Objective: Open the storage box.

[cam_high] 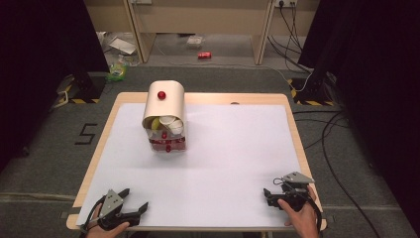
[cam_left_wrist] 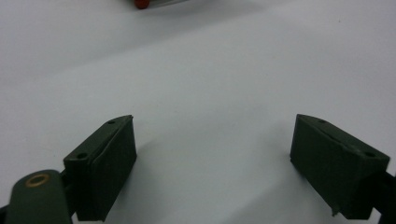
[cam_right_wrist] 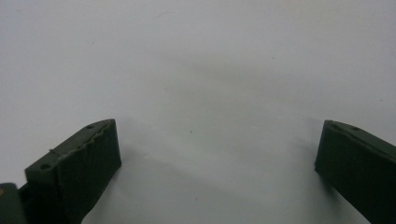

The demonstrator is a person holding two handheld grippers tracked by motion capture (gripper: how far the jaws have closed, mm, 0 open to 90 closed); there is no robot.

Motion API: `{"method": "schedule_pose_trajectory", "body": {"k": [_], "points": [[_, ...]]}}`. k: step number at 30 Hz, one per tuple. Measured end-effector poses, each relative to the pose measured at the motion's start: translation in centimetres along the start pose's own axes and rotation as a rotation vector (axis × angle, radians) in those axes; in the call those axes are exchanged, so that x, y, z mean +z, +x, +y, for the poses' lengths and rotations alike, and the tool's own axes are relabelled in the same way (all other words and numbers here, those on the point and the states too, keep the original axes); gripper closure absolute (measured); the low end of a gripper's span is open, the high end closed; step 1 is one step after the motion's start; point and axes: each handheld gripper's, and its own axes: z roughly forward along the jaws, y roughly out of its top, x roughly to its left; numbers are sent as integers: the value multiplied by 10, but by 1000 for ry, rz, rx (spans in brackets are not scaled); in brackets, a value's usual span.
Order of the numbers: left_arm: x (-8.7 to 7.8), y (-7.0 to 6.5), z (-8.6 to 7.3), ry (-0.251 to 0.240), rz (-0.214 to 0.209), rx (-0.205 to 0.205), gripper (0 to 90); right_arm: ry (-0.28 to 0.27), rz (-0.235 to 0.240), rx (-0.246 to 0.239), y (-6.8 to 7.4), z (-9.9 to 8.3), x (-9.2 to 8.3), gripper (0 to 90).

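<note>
High view, box [cam_high: 165, 116] far beyond both claws

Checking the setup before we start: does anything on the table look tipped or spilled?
Nothing has spilled. The cream box with a red knob has its lid rolled open, showing cups inside. Both the left gripper and right gripper rest open.

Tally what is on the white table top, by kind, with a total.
Grippers: 2, the left gripper and the right gripper, both with jaws apart.
Containers: 1, a cream box with red knobs, roll lid raised, cups and something yellow inside.
Total: 3.
</note>
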Motion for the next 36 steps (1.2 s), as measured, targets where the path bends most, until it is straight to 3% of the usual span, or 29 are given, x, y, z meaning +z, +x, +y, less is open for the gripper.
{"method": "schedule_pose_trajectory", "body": {"k": [13,17,26,36], "points": [[0,0,5,22,2,-14,153,-1,0,-1,0,0,0,4],[0,1,9,5,-28,-36,162,-1,0,-1,0,0,0,4],[1,5,22,-29,-21,-45,170,-2,0,-2,0,0,0,4],[9,3,35,-35,-27,-24,170,-2,0,-2,0,0,0,4]]}}
